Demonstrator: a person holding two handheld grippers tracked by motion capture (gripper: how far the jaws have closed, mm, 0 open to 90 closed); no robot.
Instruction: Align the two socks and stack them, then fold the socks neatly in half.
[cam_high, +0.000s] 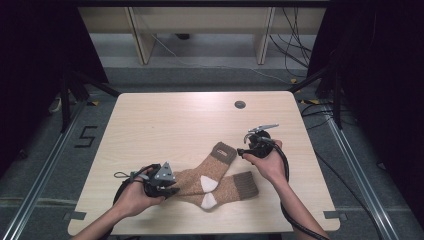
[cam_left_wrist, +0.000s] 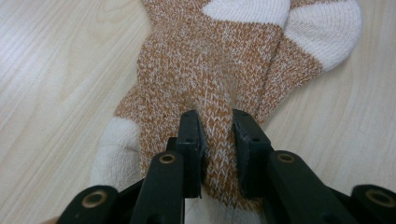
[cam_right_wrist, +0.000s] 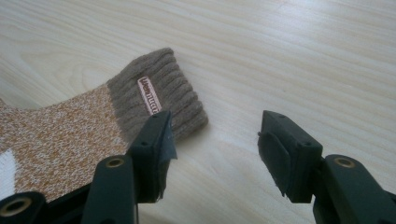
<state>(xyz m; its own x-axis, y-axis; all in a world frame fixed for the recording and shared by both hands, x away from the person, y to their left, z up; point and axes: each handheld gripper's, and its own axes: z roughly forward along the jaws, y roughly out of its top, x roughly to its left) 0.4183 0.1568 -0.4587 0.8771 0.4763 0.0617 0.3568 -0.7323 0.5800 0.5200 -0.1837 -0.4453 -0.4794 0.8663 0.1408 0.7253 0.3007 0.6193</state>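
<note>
Socks first: I count two, both knitted in orange-brown marl with white heels and toes and plain brown ribbed cuffs, lying overlapped on the pale wooden table (cam_high: 150, 120) near its front edge. The upper sock (cam_high: 212, 162) slants up toward the far right, its cuff carrying a small woven label that I can see in the right gripper view; the lower sock (cam_high: 227, 187) runs level toward the right beneath it. Their toe ends meet at the left, under my left hand.

My left tongs (cam_left_wrist: 214, 135) are clamped on a pinched ridge of the orange-brown knit, both black pads pressing into the fabric near the toe end. From this close angle I cannot be sure whether the fold takes in one sock or both layers.

My right tongs (cam_right_wrist: 215, 140) stand wide apart with bare table between the pads. They sit just beside the upper sock's brown cuff (cam_right_wrist: 159, 100), the left pad overlapping its edge in the right gripper view, but nothing is gripped.

Two hands, two tongs, each trailing one black cable. One small dark round disc (cam_high: 240, 104) is set in the table toward the far edge, well apart from the socks.
</note>
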